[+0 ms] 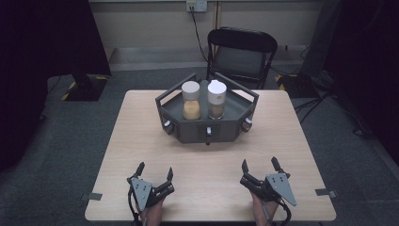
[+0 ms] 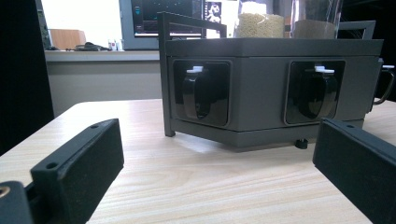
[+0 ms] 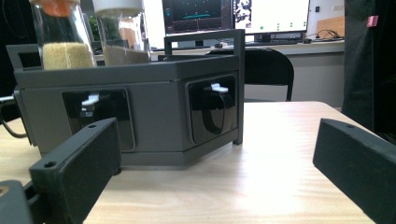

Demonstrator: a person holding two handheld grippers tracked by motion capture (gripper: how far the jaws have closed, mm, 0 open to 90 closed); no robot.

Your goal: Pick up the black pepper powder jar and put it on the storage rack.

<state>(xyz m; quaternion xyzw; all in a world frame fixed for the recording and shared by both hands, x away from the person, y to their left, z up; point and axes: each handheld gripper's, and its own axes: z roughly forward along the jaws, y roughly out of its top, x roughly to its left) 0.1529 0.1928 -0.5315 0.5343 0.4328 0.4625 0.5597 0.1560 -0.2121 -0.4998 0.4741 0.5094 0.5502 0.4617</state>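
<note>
A dark grey six-sided rack [image 1: 193, 129] stands at the table's far middle, with black cup-like handles set in recesses on its sides [image 2: 201, 92] [image 3: 215, 111]. On top stand two clear jars with white lids: the left jar [image 1: 191, 100] holds yellow grains, the right jar [image 1: 217, 99] brown grains. My left gripper [image 1: 155, 172] rests near the front edge, open and empty, facing the rack. My right gripper [image 1: 259, 165] rests at the front right, open and empty too.
A light wooden table [image 1: 141, 141] stands on a grey carpet. A black folding chair [image 1: 241, 54] stands behind the table. Monitors [image 3: 233, 14] and a desk run along the wall. Tape marks sit at the table's front corners [image 1: 94, 196].
</note>
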